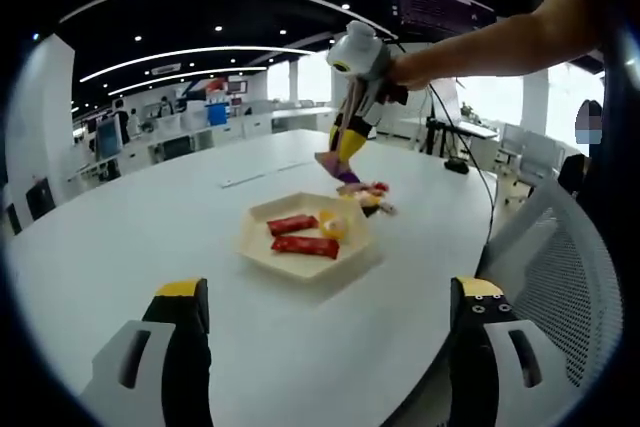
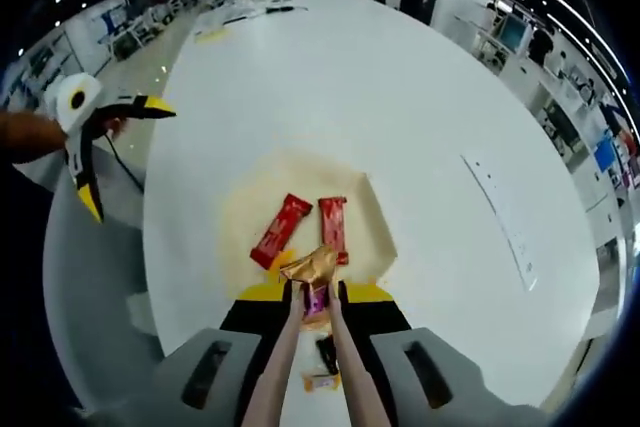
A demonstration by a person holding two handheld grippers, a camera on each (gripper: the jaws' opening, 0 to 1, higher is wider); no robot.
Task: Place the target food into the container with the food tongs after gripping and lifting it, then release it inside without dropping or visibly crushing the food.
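While pinched in tongs, candy shows crinkled gold-purple wrapper.

We are in a large open-plan office. We see a big white oval meeting table with a white mesh chair drawn up beside it, rows of desks with monitors at the far side, curved strip lights across a dark ceiling, and bright windows beyond the workstations.
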